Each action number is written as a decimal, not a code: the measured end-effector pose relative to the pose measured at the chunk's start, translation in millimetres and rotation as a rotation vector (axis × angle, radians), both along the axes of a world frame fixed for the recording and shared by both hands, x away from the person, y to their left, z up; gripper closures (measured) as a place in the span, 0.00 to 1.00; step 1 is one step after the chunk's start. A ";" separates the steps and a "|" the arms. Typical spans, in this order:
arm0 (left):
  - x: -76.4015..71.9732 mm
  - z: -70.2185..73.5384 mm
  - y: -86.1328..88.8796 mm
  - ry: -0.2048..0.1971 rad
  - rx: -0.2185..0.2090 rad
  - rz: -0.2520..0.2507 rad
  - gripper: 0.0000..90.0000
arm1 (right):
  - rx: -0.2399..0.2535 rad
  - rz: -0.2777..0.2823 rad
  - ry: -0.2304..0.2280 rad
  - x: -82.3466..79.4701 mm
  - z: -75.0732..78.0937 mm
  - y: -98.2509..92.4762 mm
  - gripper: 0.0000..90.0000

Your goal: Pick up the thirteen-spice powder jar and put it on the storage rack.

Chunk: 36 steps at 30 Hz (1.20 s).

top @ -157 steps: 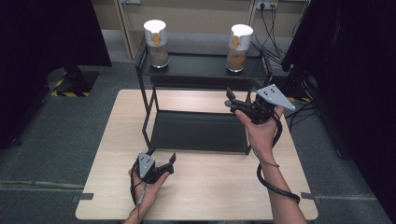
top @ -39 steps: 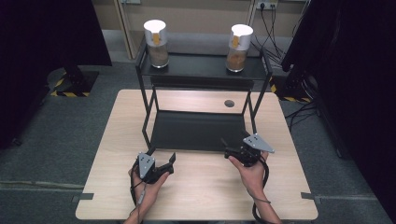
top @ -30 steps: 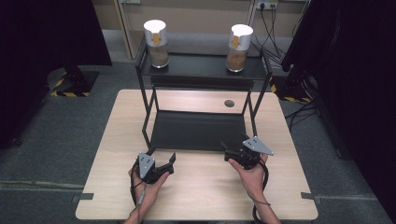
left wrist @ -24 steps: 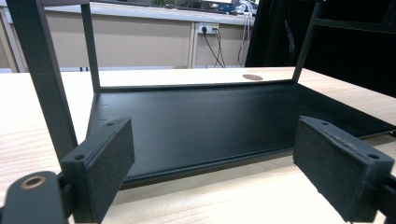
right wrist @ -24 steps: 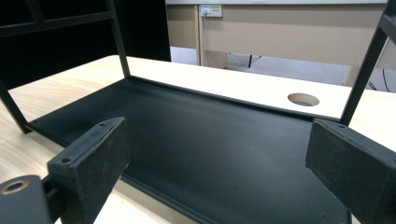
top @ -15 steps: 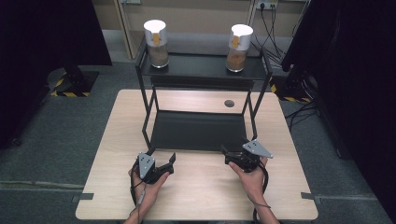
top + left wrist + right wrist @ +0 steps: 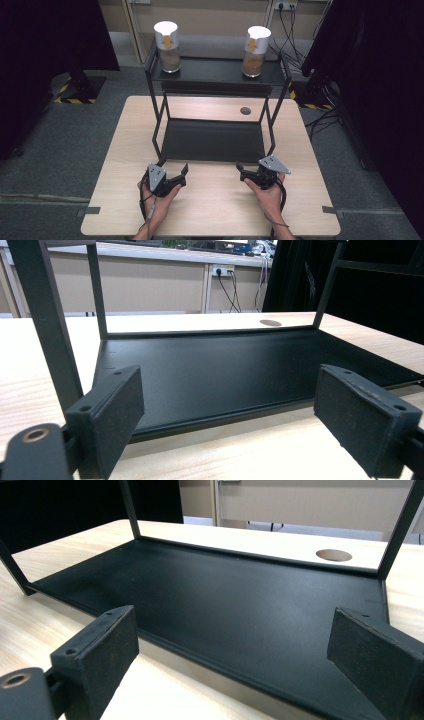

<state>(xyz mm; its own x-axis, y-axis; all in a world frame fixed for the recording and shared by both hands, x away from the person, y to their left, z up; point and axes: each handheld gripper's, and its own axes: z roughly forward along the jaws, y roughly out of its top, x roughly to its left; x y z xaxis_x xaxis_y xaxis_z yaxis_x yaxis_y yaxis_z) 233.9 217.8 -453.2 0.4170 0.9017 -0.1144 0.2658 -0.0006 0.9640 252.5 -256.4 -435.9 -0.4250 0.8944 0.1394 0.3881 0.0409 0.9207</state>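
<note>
A black two-tier metal rack stands at the middle of the wooden table. Two jars with white lids hold brown contents on its top shelf, one at the left and one at the right. My left gripper rests open on the table just in front of the rack's left front leg, with nothing between its fingers. My right gripper is open and empty too, in front of the rack's right front leg. The left gripper view looks over the bare lower shelf. The right gripper view faces the same shelf.
A round cable hole sits in the tabletop behind the rack, and it appears again as a hole and a hole in the gripper views. Dark curtains hang at both sides. Cables and wall sockets lie beyond the table.
My right gripper has come down from beside the rack's top right corner to the table in front of the rack, settling over the last second. The left gripper has stayed put.
</note>
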 end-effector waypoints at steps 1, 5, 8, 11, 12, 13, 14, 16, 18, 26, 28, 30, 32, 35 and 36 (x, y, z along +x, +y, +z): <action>0.0 0.0 0.0 0.000 0.000 0.000 0.14 | 0.000 0.001 0.001 -0.4 -1.0 0.1 0.07; -0.1 0.0 -0.1 -0.001 0.001 -0.001 0.14 | -0.002 0.003 0.003 -1.7 -4.2 0.7 0.07; 0.0 0.1 -0.1 -0.001 0.003 -0.001 0.14 | 0.007 0.002 0.002 -3.2 -5.3 0.4 0.07; -0.1 0.1 -0.2 -0.001 0.004 -0.001 0.14 | 0.010 -0.001 -0.002 -4.1 -6.1 0.2 0.07; -0.1 0.0 -0.3 -0.002 0.003 -0.001 0.14 | 0.014 -0.002 0.000 -4.0 -6.1 -0.2 0.07; -0.2 0.0 -0.3 -0.002 0.004 -0.001 0.14 | 0.018 -0.004 -0.001 -4.2 -6.5 -0.7 0.07; -0.2 0.0 -0.3 -0.002 0.004 -0.001 0.14 | 0.023 -0.006 -0.002 -4.6 -7.0 -1.1 0.07; 0.0 0.2 -0.6 -0.002 0.007 -0.002 0.14 | 0.024 -0.005 -0.004 -4.7 -7.4 -1.5 0.07; -0.2 0.2 -0.8 -0.002 0.008 -0.002 0.14 | 0.025 -0.005 -0.002 -4.4 -7.1 -1.5 0.07; -0.1 0.2 -0.6 -0.002 0.007 -0.002 0.14 | 0.023 -0.005 -0.001 -4.3 -6.9 -1.3 0.07; -0.1 0.3 -0.8 -0.002 0.008 -0.002 0.14 | 0.022 -0.004 -0.001 -4.3 -6.8 -1.1 0.07; -0.1 0.3 -0.8 -0.002 0.008 -0.002 0.14 | 0.022 -0.005 -0.001 -4.3 -6.8 -1.1 0.07; 0.0 0.4 -0.7 -0.001 0.008 -0.002 0.14 | 0.020 -0.003 -0.001 -4.2 -6.6 -0.9 0.08; 0.0 0.3 -0.8 -0.001 0.007 -0.002 0.14 | 0.020 -0.002 0.002 -3.5 -6.2 -1.1 0.08; -0.1 0.3 -0.8 -0.002 0.007 -0.002 0.14 | 0.021 -0.002 0.002 -3.6 -6.3 -1.1 0.08</action>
